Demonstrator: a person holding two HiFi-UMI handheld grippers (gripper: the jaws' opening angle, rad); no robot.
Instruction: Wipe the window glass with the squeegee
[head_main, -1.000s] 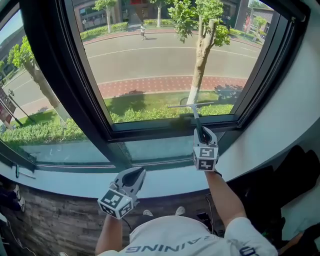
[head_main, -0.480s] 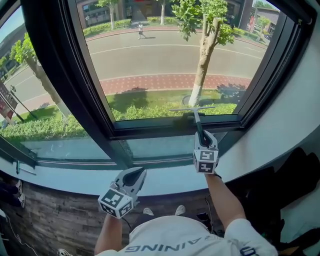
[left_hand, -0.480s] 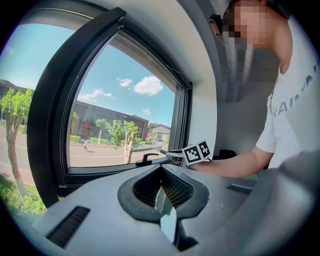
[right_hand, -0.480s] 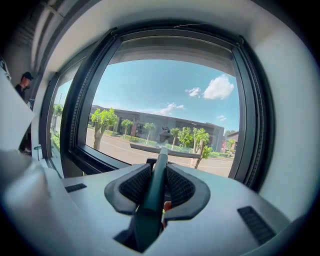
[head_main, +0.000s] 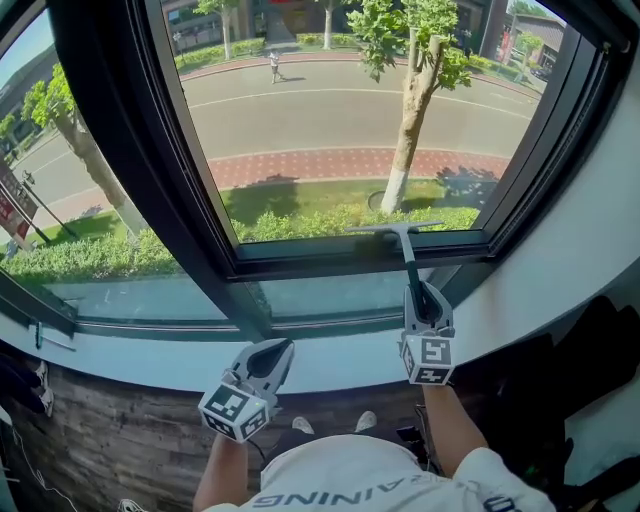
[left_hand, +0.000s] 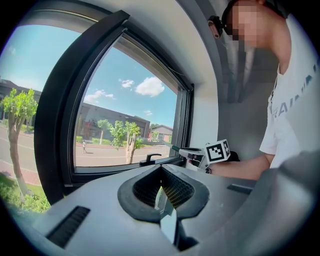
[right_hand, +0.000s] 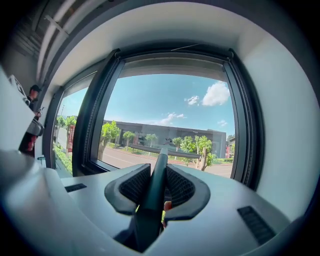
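R gripper (head_main: 419, 296) clamped on squeegee (head_main: 405, 250) handle. Handle runs up and fwd out of the jaws, and I see the blade lying level at bottom edge of window glass (head_main: 330, 130), by the frame. L gripper (head_main: 272, 350): jaws together, empty, low by sill (head_main: 340, 368), well apart from squeegee.

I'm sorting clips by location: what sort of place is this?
Indoors at a large black-framed window, probably in a street-side building; which kind I cannot tell. Outside lie a road, a brick pavement and street trees; the right claw holds a squeegee.
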